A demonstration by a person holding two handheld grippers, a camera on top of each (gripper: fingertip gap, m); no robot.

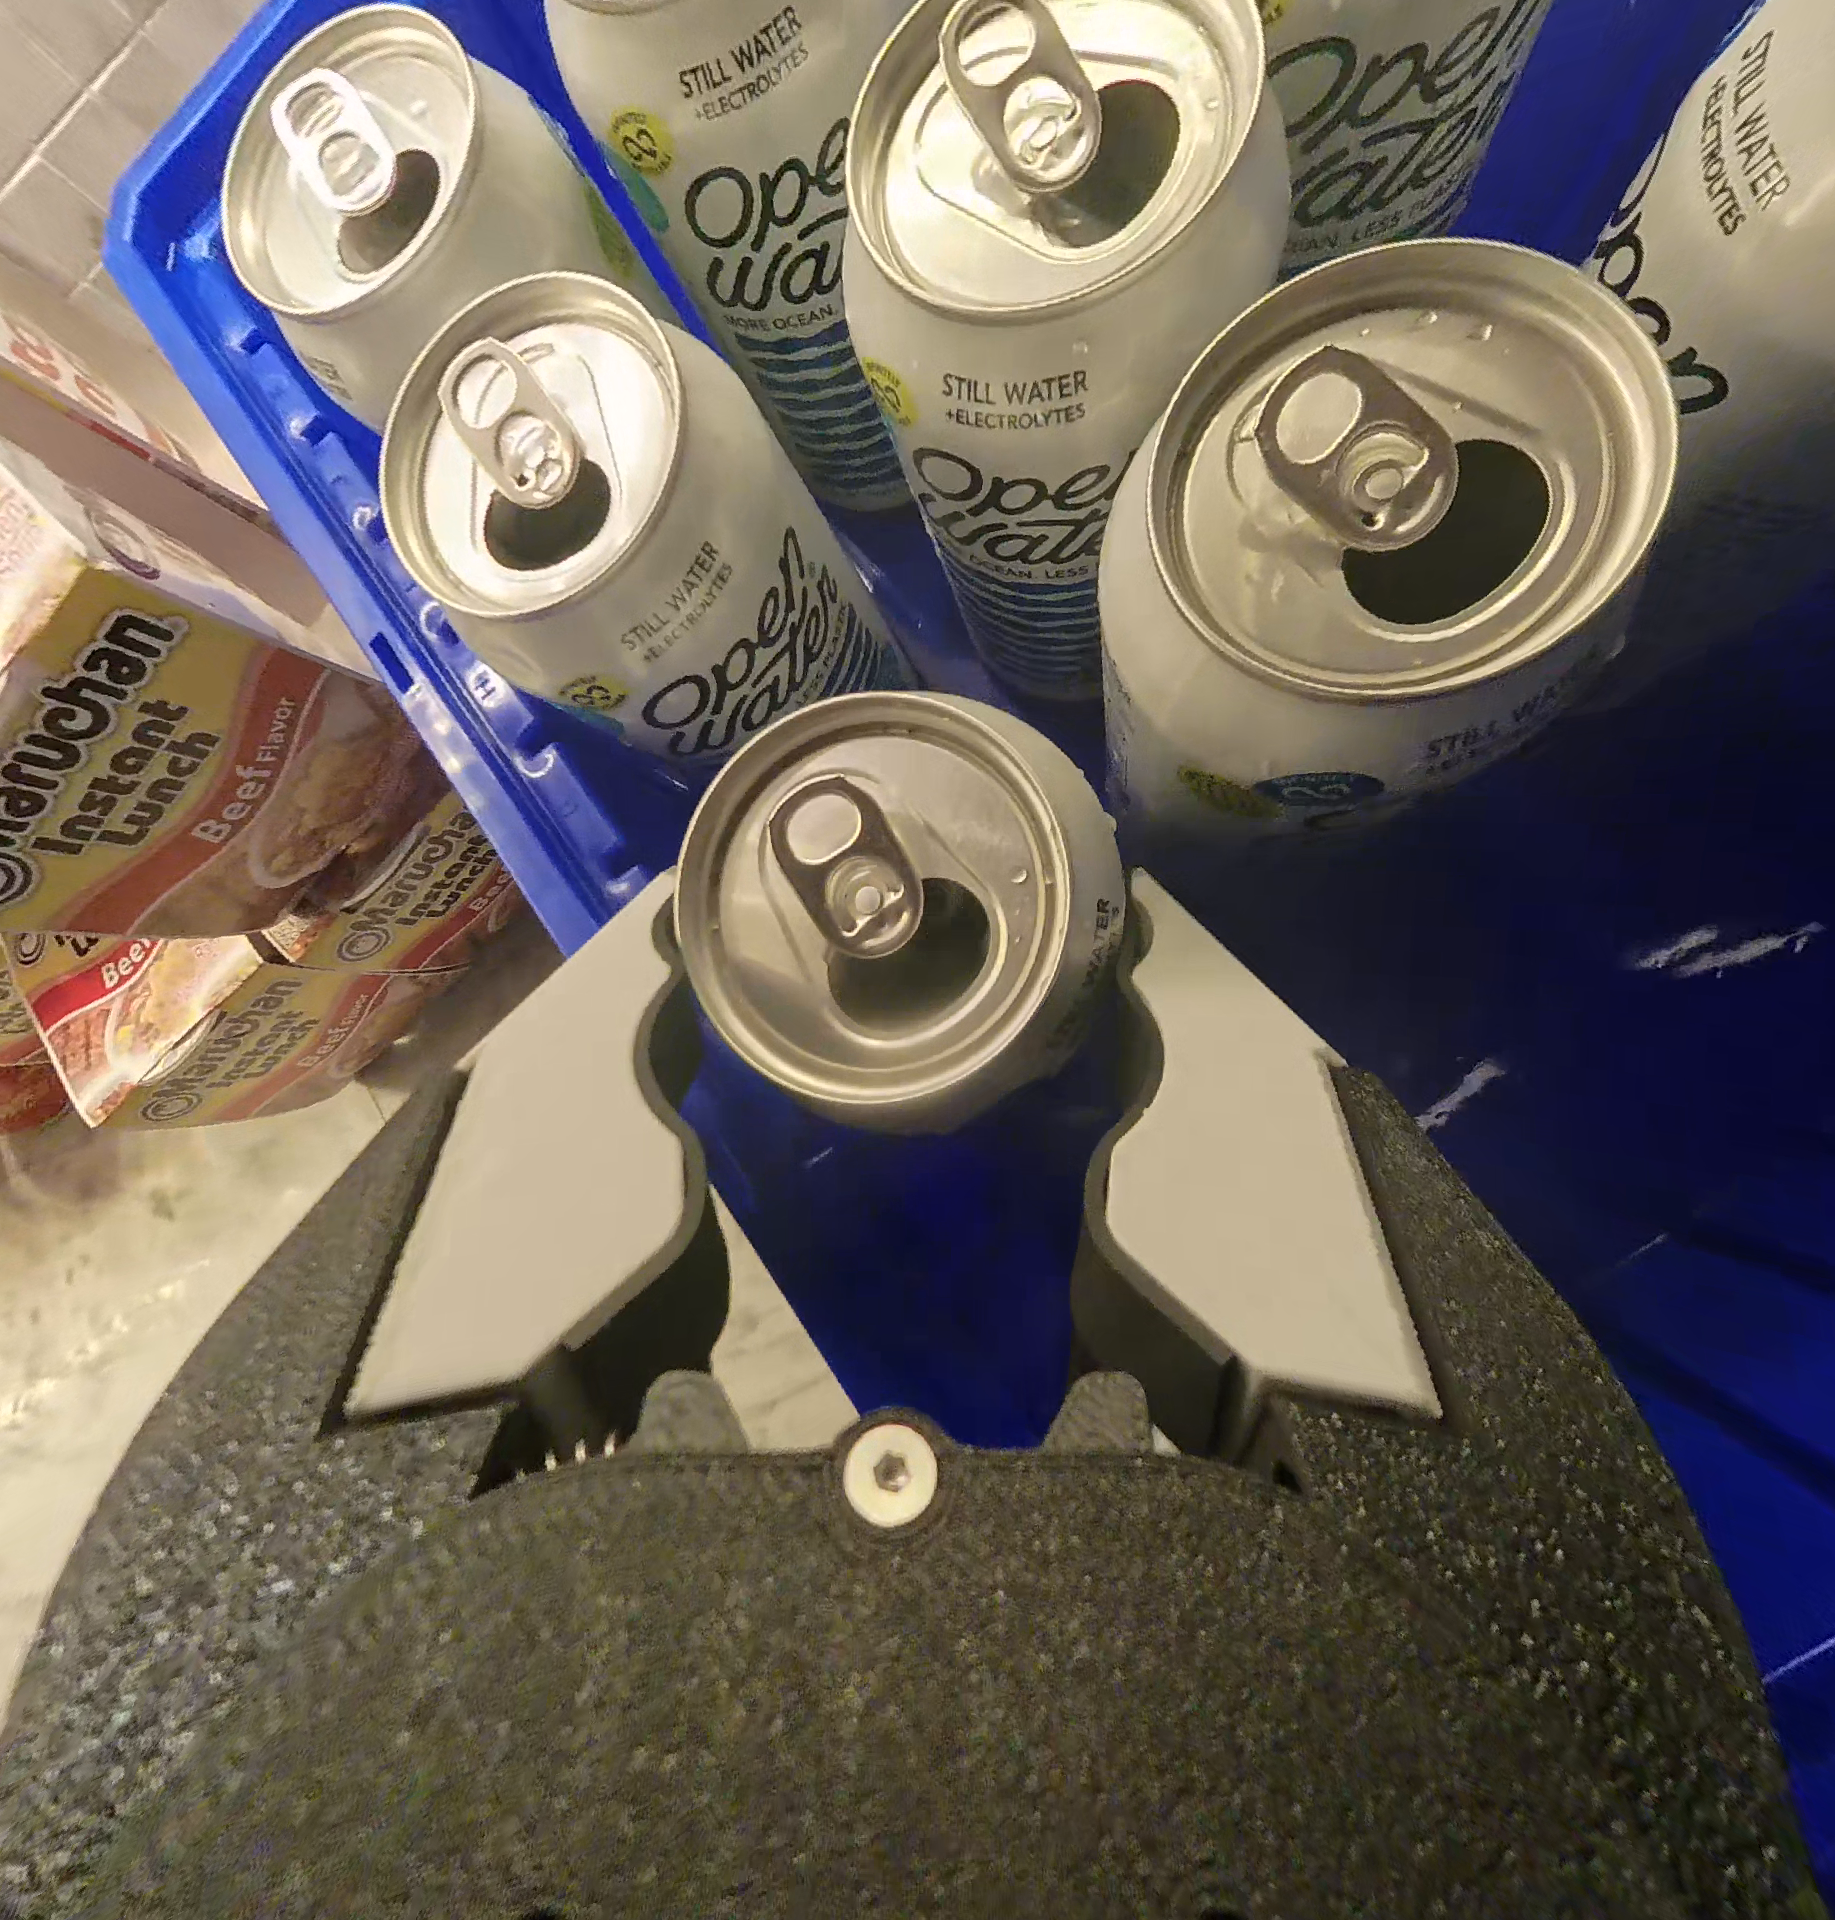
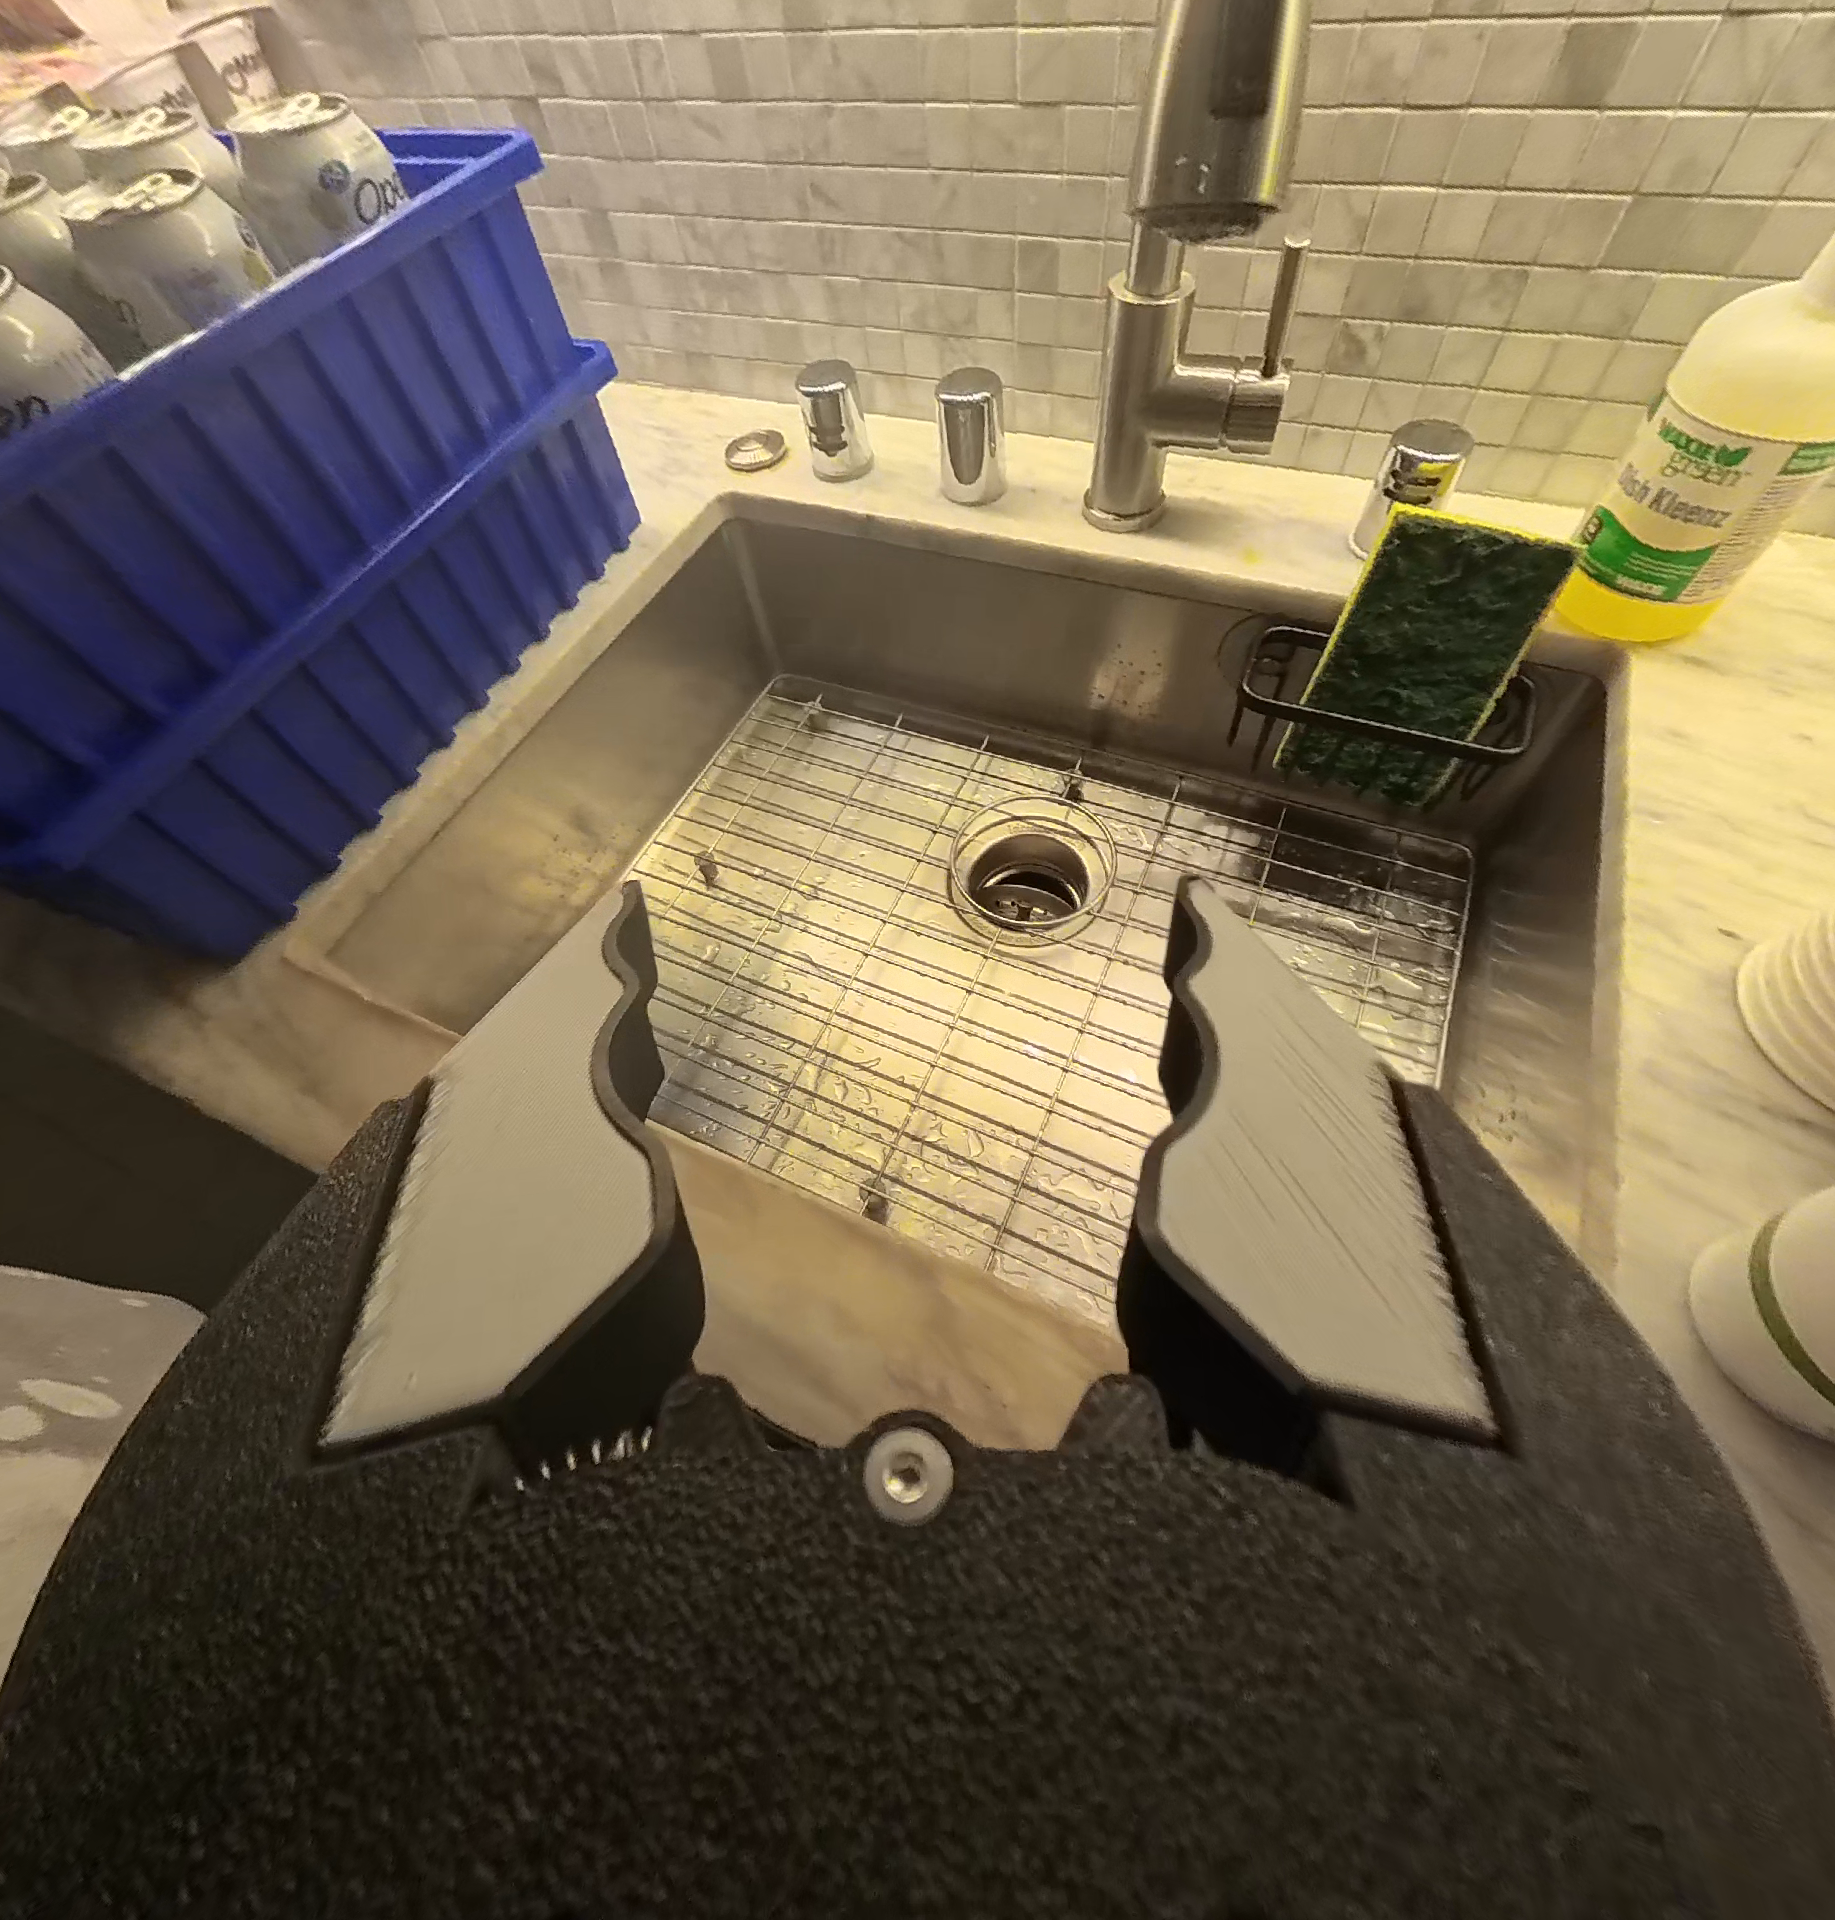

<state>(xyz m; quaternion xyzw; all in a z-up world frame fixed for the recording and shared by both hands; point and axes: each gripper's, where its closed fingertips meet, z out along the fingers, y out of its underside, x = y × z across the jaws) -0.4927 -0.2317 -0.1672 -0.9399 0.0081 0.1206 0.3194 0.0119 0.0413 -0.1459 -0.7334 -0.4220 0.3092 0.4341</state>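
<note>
My left gripper [image 1: 902, 888] reaches down into a blue plastic crate [image 1: 300, 499] and is shut on an opened white water can [image 1: 871, 914], one finger on each side just below its rim. Several more opened white cans [image 1: 528, 447] stand upright in the crate behind and to the right of it. My right gripper [image 2: 911, 894] is open and empty, hovering over a steel sink [image 2: 684, 644] with a wet wire grid [image 2: 996, 1039] on its bottom. In the right wrist view, the blue crate [image 2: 269, 540] with its cans [image 2: 154, 229] sits on the counter left of the sink.
Packs of instant noodle cups [image 1: 144, 748] lie left of the crate. A faucet [image 2: 1193, 260] stands behind the sink. A green and yellow sponge [image 2: 1412, 665] rests in a black rack on the sink's right wall. A yellow soap bottle [image 2: 1744, 436] and stacked white cups [image 2: 1817, 997] stand on the right. My right fingertips sit around 60 cm from my left ones.
</note>
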